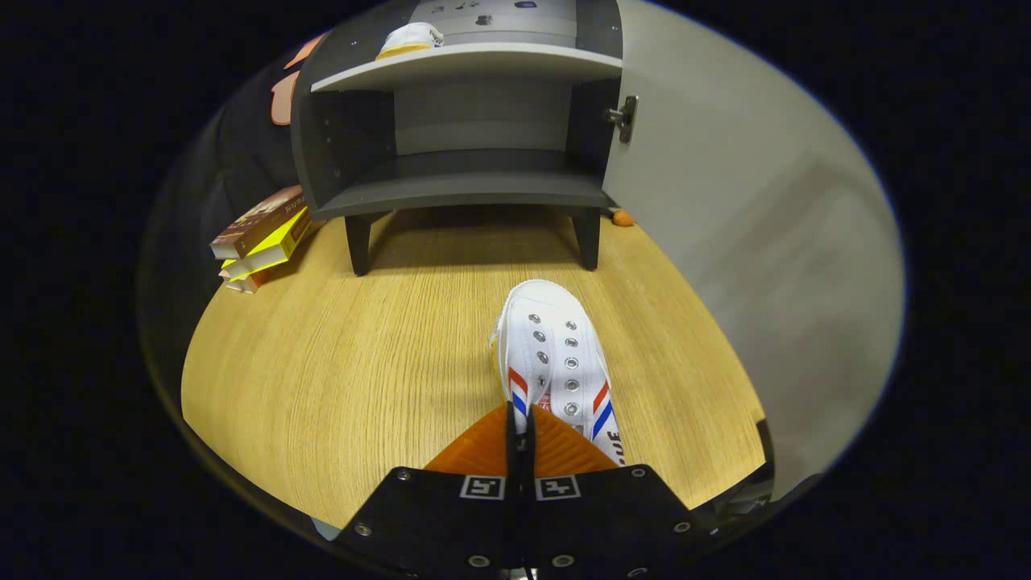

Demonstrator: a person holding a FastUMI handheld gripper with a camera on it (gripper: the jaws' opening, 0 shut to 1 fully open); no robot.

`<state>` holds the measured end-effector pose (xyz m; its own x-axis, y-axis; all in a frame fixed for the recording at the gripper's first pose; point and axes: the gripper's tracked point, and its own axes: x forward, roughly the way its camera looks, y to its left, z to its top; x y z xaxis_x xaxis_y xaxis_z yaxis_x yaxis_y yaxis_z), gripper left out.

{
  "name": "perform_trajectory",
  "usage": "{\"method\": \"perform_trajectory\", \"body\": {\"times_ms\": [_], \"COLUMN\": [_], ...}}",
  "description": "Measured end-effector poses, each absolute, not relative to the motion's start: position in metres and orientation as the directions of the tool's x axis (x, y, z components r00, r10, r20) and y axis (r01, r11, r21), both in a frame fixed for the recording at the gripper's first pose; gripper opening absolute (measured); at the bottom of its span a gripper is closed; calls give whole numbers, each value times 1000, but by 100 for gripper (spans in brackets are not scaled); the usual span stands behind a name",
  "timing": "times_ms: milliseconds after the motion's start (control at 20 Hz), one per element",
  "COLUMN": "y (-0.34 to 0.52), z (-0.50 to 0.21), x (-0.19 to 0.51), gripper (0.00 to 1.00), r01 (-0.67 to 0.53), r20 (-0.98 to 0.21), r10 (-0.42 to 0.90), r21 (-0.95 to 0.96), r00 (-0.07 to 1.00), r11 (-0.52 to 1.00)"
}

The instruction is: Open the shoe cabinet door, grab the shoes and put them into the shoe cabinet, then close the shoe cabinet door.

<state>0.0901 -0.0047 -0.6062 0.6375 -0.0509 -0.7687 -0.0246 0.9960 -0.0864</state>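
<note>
fingers: your gripper (519, 439) is pinched nearly closed on the rear collar edge of the white shoe (552, 358), lower centre of frame; only a thin slit between the fingers.
shoe: toe points at the cabinet, so it can likely go straight in.
cabinet (463, 173): upper centre, door (725, 242) swung wide to the right; lower shelf bare.
other shoe (411, 39): already on the upper shelf, top of frame.
bench (322, 370): light wood grain.
room: stacked books (262, 238) left of the cabinet leg.
</note>
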Motion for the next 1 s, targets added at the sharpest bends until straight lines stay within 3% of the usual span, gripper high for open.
{"method": "perform_trajectory", "body": {"times_ms": [300, 1000], "y": [1, 15], "z": [-519, -330], "x": [104, 144], "gripper": [0, 0], "r01": [-39, 50], "r20": [-701, -557], "r10": [-56, -95], "r21": [-119, -96], "r00": [711, 825], "r11": [992, 994]}}
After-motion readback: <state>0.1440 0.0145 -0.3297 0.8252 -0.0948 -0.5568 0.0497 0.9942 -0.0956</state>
